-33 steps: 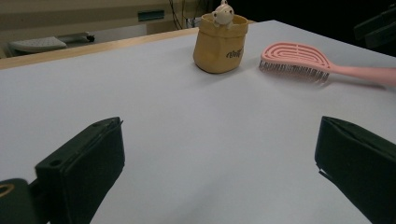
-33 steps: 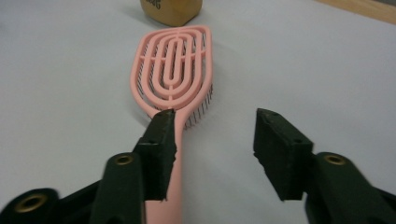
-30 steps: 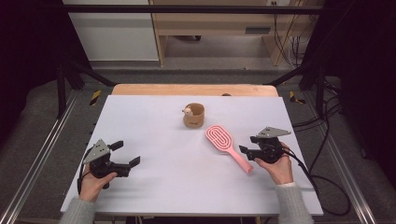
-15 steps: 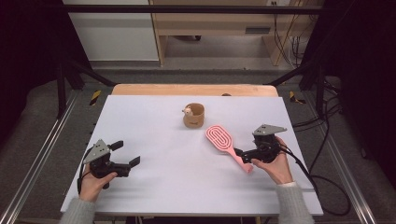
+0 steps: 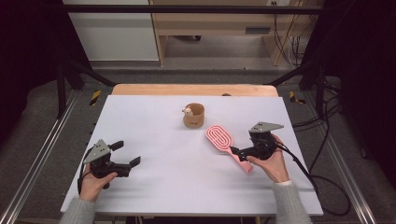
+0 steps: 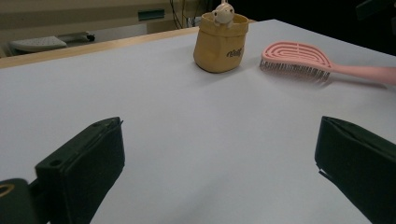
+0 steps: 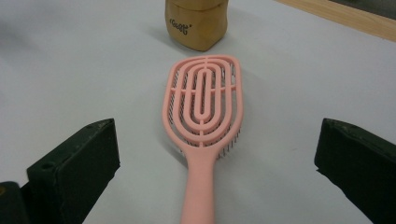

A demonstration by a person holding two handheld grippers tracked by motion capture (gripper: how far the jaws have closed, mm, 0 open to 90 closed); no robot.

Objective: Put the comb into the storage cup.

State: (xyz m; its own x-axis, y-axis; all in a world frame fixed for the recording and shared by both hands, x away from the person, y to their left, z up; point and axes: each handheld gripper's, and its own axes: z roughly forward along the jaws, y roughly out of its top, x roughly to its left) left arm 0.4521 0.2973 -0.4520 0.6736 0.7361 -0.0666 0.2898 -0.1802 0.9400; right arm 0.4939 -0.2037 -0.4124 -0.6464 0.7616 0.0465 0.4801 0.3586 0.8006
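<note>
1. While both hands rested on the white worktop (image 5: pixel 154 186), the left claw (image 5: pixel 125 154) sat near the left front edge with its jaws wide apart and nothing between them.
2. The right claw (image 5: pixel 236 151) lay on the right side of the worktop, its jaws also spread wide, one on either side of the handle of a pink hairbrush (image 5: pixel 225 144); in the right gripper view the jaws stood clear of the handle and did not touch it.
3. The pink hairbrush (image 7: pixel 202 112) lay flat with its bristles down and its looped, open-backed head pointing toward the far side, and its handle ran back toward the person's right hand (image 5: pixel 271 161).
4. A small tan pouch (image 5: pixel 194 115) stood upright near the middle of the worktop, just beyond the brush head and apart from it.
5. A little pale toy figure (image 6: pixel 223 12) peeked over the pouch's rim.
6. Dark lettering was printed low on the pouch (image 7: pixel 196 23), too small and blurred to read with confidence.
7. A strip of bare wood (image 5: pixel 196 89) showed along the far edge of the worktop.
</note>
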